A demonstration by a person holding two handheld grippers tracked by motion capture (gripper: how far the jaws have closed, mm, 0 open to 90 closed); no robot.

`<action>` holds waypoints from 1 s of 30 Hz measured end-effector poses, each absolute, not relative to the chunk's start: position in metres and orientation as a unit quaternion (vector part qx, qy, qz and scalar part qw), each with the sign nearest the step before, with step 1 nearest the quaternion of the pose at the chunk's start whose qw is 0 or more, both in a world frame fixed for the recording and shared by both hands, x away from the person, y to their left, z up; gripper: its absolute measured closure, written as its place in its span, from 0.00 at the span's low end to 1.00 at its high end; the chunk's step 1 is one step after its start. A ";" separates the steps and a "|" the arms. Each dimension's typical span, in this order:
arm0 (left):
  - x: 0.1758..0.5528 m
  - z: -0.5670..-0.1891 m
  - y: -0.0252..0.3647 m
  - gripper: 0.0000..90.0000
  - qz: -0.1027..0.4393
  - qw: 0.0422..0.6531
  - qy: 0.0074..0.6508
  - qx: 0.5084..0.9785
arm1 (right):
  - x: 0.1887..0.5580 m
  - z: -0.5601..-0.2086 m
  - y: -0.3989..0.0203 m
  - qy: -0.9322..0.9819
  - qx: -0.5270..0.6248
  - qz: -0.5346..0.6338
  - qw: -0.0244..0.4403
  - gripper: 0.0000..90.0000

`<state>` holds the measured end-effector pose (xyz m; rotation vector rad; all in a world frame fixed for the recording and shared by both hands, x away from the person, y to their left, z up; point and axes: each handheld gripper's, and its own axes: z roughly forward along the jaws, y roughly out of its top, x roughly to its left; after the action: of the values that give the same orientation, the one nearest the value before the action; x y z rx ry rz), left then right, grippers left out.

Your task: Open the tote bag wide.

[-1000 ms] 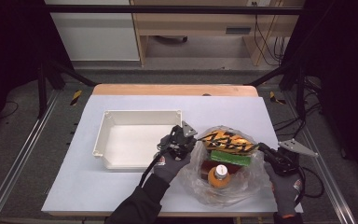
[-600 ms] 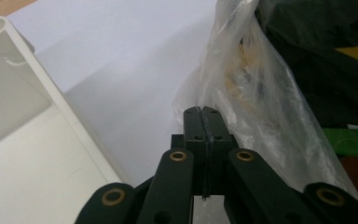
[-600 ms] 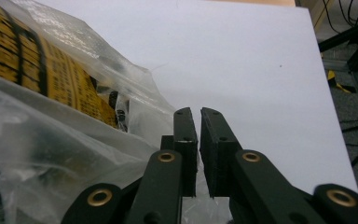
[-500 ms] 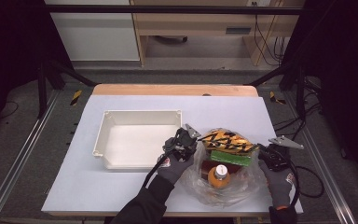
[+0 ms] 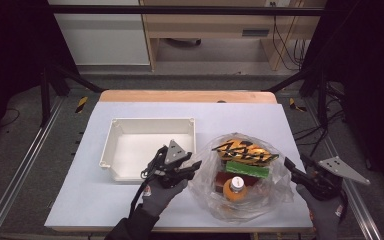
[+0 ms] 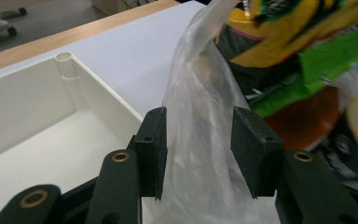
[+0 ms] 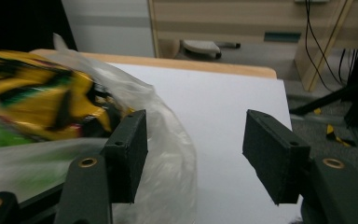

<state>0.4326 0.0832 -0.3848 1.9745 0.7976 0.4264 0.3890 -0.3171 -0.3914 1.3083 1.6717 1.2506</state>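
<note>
One clear plastic bag of snack packets and a bottle sits on the white table, just right of the white tray. We see the left gripper at its left edge, jaws just opening, a film flap loose between the parted pads. Our right gripper sits level at the bag's right edge, jaws just opening, nothing pinched.

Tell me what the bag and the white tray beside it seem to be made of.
The bag looks like thin clear plastic film: glossy, crinkled, with the packets inside showing through. The white tray looks like rigid moulded plastic with a matt, smooth finish, judging by its even walls and round corner posts; the exact plastic can't be told.
</note>
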 end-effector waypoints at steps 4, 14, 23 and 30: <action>0.418 -0.386 0.090 0.61 0.166 0.475 0.313 0.805 | 0.371 -0.377 -0.312 0.639 0.482 0.498 0.334 0.44; 0.392 -0.419 0.075 0.64 0.134 0.459 0.283 0.831 | 0.344 -0.352 -0.268 0.664 0.422 0.545 0.288 0.41; 0.388 -0.442 0.067 0.67 0.121 0.437 0.284 0.845 | 0.342 -0.371 -0.249 0.693 0.428 0.508 0.280 0.36; 0.392 -0.456 0.065 0.91 0.099 0.422 0.290 0.853 | 0.342 -0.405 -0.248 0.710 0.450 0.475 0.261 0.39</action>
<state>0.3916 0.0649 -0.4558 2.1358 0.7263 0.2476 0.3422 -0.2481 -0.4047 1.2197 1.9212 1.2859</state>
